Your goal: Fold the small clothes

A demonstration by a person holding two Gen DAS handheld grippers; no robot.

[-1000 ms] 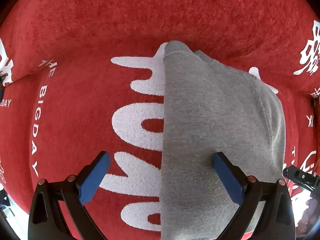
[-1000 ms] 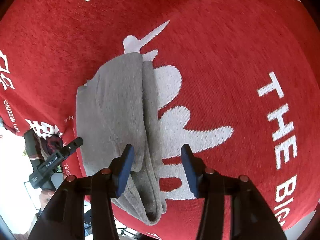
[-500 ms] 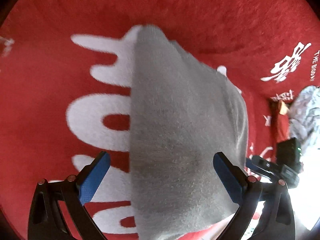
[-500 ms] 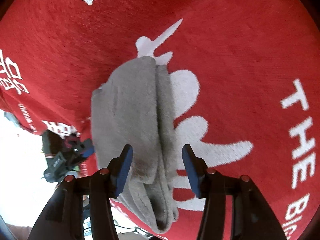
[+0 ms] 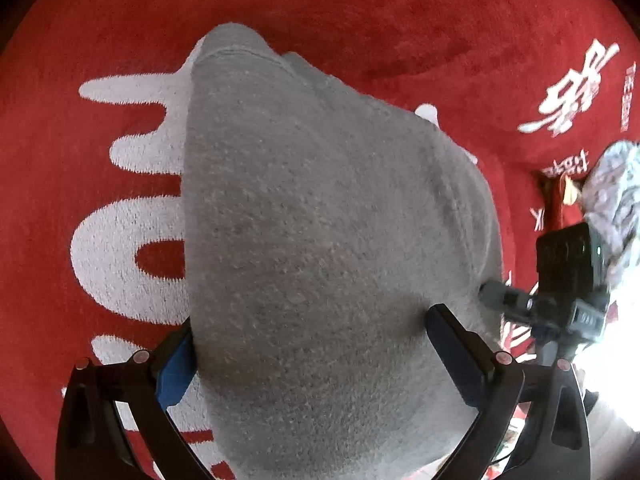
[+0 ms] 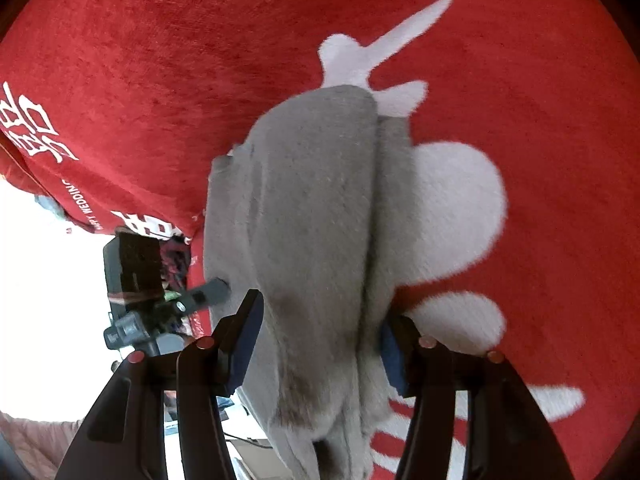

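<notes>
A folded grey fleece garment (image 5: 320, 240) lies on a red cloth with white lettering (image 5: 360, 12). My left gripper (image 5: 316, 352) is wide open, its blue-padded jaws straddling the garment's near end, which bulges up between them. My right gripper (image 6: 320, 340) is open at a narrower spread, its jaws on either side of the same garment's (image 6: 316, 208) stacked folded edge, which passes between them. The right gripper also shows in the left wrist view (image 5: 568, 292), at the garment's right side. The left gripper shows in the right wrist view (image 6: 160, 300), at the garment's left side.
The red cloth (image 6: 160, 60) covers the whole surface and drops off at an edge on the left of the right wrist view. A crumpled pale patterned cloth (image 5: 616, 188) lies at the far right of the left wrist view.
Both grippers have moved in on the garment, which now fills more of each view. The left gripper's jaws now straddle its near end; the right gripper's jaws now sit around the folded edge.
</notes>
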